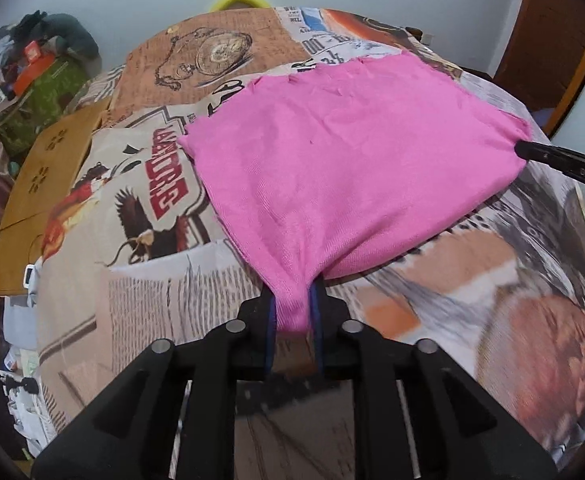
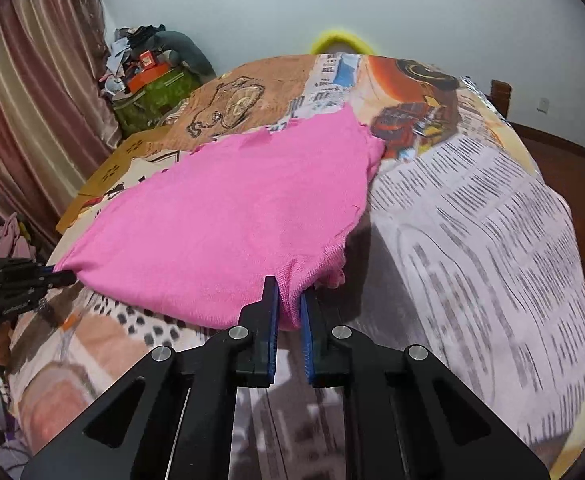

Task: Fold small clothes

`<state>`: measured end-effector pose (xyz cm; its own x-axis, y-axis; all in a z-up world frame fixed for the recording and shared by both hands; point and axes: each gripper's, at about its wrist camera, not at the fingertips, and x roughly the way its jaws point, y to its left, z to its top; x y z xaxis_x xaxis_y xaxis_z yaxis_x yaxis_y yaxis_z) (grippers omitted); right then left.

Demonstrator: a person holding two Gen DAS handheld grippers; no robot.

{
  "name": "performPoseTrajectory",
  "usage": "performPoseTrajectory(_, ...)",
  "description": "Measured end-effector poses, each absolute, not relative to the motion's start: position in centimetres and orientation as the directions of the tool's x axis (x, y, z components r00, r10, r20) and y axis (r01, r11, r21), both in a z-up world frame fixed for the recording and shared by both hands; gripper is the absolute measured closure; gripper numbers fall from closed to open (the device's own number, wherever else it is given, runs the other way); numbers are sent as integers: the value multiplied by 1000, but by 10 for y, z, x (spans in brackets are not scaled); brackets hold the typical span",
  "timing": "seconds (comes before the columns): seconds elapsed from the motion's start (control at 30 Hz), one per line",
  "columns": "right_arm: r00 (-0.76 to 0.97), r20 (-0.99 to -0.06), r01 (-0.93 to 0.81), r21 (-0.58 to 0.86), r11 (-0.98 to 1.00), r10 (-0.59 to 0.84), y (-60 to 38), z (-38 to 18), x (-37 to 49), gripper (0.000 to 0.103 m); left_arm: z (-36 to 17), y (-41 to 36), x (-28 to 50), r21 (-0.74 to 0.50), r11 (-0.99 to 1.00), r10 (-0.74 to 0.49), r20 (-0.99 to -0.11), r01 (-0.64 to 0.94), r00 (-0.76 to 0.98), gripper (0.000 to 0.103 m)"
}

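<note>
Nearest in the left wrist view, the left gripper [image 1: 292, 308] has its two blue-padded fingers pressed on a bunched corner of the pink knit cloth [image 1: 348, 152]. The fabric is gathered into a narrow neck between the pads and then fans out wide. In the right wrist view the right gripper [image 2: 290, 306] pinches the other near corner of the same pink cloth in the same way, with a fold of fabric squeezed between its blue pads.

Each tool also appears in the other camera. The right gripper comes in from the right edge of the left view and touches the cloth's corner. The left gripper shows at the left edge of the right view, with its tip at the cloth's edge.

The cloth lies spread on a bed cover [image 2: 472, 208] printed with newspaper text, an eagle [image 1: 140, 220] and a pocket watch [image 1: 216, 52]. Its near edge is pulled out between the two corners.

Farther off, a brown cardboard piece [image 1: 48, 176] lies beside the bed. Behind it stands a pile of clutter [image 2: 152, 76] near a striped curtain [image 2: 32, 80], and something yellow [image 2: 340, 42] peeks over the far edge of the bed.
</note>
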<state>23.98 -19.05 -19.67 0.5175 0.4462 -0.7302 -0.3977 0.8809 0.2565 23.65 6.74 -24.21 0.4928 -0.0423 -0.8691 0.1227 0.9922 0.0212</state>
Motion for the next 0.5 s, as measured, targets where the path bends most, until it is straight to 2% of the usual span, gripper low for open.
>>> performPoseTrajectory(0.07,522,-735,-384,250,889,432,-196,-197,237,96,-234,67,230,35,993,-28,-861,115,507,81)
performPoseTrajectory(0.17,534,-746,-354,230,907,397,-207,-199,233,98,-219,76,228,48,996,-1,-845,77,536,69)
performPoseTrajectory(0.23,546,-753,-330,209,921,367,-215,-199,234,99,-210,86,234,69,997,36,-830,39,556,51)
performPoseTrajectory(0.33,550,-752,-289,237,928,363,-229,-199,234,99,-201,102,250,87,996,72,-808,-2,585,38)
performPoseTrajectory(0.47,527,-756,-257,293,921,388,-236,-198,230,96,-203,125,288,79,996,86,-811,-37,579,36)
performPoseTrajectory(0.5,524,-758,-252,298,921,389,-236,-198,227,90,-208,131,299,69,996,87,-818,-52,568,36)
